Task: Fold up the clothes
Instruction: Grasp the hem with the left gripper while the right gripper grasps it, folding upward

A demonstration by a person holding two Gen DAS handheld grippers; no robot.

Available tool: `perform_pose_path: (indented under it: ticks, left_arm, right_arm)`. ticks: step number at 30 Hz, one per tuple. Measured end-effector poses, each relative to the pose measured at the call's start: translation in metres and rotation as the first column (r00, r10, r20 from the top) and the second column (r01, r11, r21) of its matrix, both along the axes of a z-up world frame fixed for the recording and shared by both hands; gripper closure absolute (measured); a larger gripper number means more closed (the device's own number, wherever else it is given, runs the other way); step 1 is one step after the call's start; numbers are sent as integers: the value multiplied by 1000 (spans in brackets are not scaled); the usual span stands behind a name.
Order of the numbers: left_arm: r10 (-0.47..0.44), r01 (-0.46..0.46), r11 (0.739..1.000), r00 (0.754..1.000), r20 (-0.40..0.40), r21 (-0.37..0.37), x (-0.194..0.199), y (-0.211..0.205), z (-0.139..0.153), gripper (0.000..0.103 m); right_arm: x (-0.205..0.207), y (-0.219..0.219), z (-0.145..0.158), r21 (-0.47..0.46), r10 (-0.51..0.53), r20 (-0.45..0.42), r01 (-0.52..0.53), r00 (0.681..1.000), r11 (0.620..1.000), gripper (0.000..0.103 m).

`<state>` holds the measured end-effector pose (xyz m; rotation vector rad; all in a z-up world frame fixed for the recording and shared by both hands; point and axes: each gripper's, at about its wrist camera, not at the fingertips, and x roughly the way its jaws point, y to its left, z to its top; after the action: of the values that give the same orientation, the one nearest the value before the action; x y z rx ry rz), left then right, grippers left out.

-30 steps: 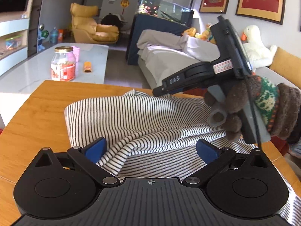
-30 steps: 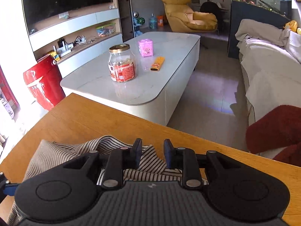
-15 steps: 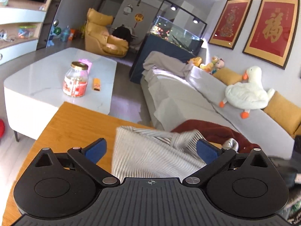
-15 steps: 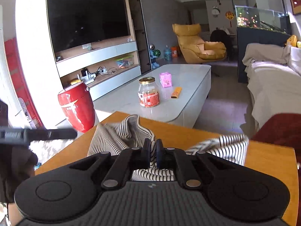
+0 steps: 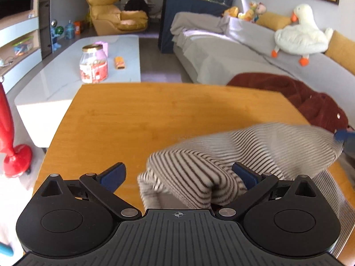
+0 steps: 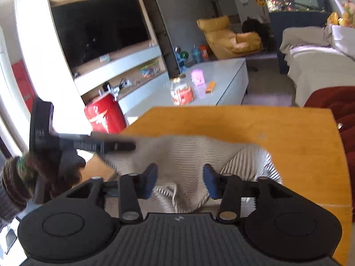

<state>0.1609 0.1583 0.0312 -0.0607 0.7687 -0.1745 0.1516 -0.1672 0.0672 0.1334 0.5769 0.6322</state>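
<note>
A black-and-white striped garment (image 5: 233,155) lies bunched and blurred on the near right part of the wooden table (image 5: 155,110). My left gripper (image 5: 178,176) is open, with a fold of the cloth between its blue fingers, not clamped. In the right wrist view the same striped garment (image 6: 188,155) spreads in front of my right gripper (image 6: 180,182), which is open over the cloth. The left gripper's black body (image 6: 88,144), held by a gloved hand, shows at the left, over the garment's left edge.
A dark red garment (image 5: 299,97) lies off the table's right edge on a grey sofa (image 5: 233,51). A white coffee table (image 5: 66,77) with a glass jar (image 5: 93,64) stands beyond the table. A red object (image 5: 8,146) stands on the floor at left.
My right gripper has opened and let go of the striped garment. The garment has dropped back onto the table. Both grippers have swung lower, close over the cloth.
</note>
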Motion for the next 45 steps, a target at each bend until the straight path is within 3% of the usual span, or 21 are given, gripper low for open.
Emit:
perform_pose_path:
  ticks: [3,7,12,14,16,17,18,19,20,22,25,29,31,39,45]
  left_arm:
    - [-7,7,1000,999,-34,-10,-18,9,-7,0]
    - [-2,-3,989,1000,-28,-147,-28,24,9,0]
    - [-24,-13,930,995,-94,-369,-12,29,5,0]
    - [-14,-42,914,991,-134,-403,1,25,-7,0]
    - [-3,-64,903,988,-154,-424,14,23,-16,9]
    - [2,-72,898,987,-160,-434,21,23,-18,15]
    - [6,-81,892,986,-167,-444,29,23,-21,25]
    - [10,-90,887,985,-174,-453,36,22,-24,26]
    - [15,-95,884,984,-176,-458,44,22,-25,27]
    - [26,-95,894,987,-161,-437,60,21,-20,45]
    - [25,-68,900,994,-105,-431,68,22,2,59]
    - [1,-1,902,1000,0,-431,42,23,28,59]
    - [-15,18,901,1000,12,-433,25,21,31,59]
    - [-87,65,913,996,-37,-403,-36,1,12,59]
    - [-103,47,922,986,-128,-385,-54,-5,-15,59]
  right_arm:
    - [4,-23,13,-19,-125,53,127,991,992,38]
    - [19,-43,0,-21,-230,-59,229,971,973,35]
    - [33,-42,-35,66,-182,-219,200,959,978,30]
    - [41,-34,-47,80,-169,-256,195,952,978,30]
    - [50,-26,-60,101,-149,-308,188,940,977,30]
    - [55,-23,-66,113,-137,-325,182,936,977,31]
    - [60,-18,-70,117,-127,-337,176,933,977,40]
    - [66,-13,-74,119,-121,-343,170,932,978,54]
    - [74,-7,-76,129,-113,-338,165,934,978,59]
    - [89,5,-78,147,-99,-327,154,940,977,72]
    - [108,20,-61,140,-104,-263,145,959,979,78]
    - [101,17,-29,170,-69,-173,98,982,980,78]
    - [85,10,-29,171,-58,-178,89,982,981,78]
    - [25,-14,-34,158,-25,-197,57,980,986,78]
    - [11,-13,-53,92,-29,-230,51,973,994,78]
